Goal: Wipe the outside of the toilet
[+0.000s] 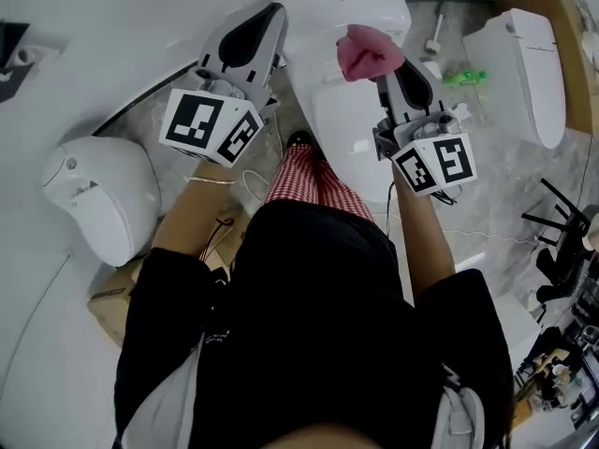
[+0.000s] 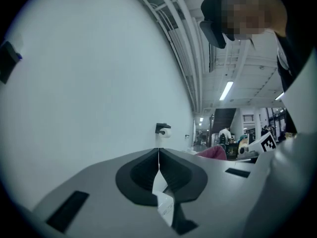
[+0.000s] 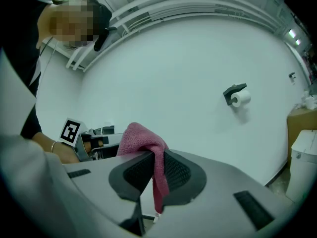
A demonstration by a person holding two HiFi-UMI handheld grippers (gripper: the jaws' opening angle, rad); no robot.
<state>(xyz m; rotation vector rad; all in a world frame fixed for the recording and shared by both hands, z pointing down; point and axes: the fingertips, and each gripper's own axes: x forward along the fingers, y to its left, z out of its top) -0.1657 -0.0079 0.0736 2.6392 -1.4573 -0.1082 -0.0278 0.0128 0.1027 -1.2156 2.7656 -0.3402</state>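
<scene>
The white toilet (image 1: 342, 124) stands straight ahead of me in the head view, lid down, against a white wall. Over the toilet's back part, my right gripper (image 1: 388, 68) is shut on a pink cloth (image 1: 365, 52). In the right gripper view the cloth (image 3: 141, 138) bunches over the jaw tips and hangs down between them (image 3: 152, 155). My left gripper (image 1: 271, 17) is held up to the left of the toilet, touching nothing. Its jaws (image 2: 158, 151) are shut, with a small white slip (image 2: 163, 197) showing low between them.
A second white toilet (image 1: 98, 195) sits at the left and a third (image 1: 524, 73) at the right. A cardboard box (image 1: 117, 297) lies at lower left. A green item (image 1: 465, 78) and cables lie on the marble floor. A paper-roll holder (image 3: 237, 97) hangs on the wall.
</scene>
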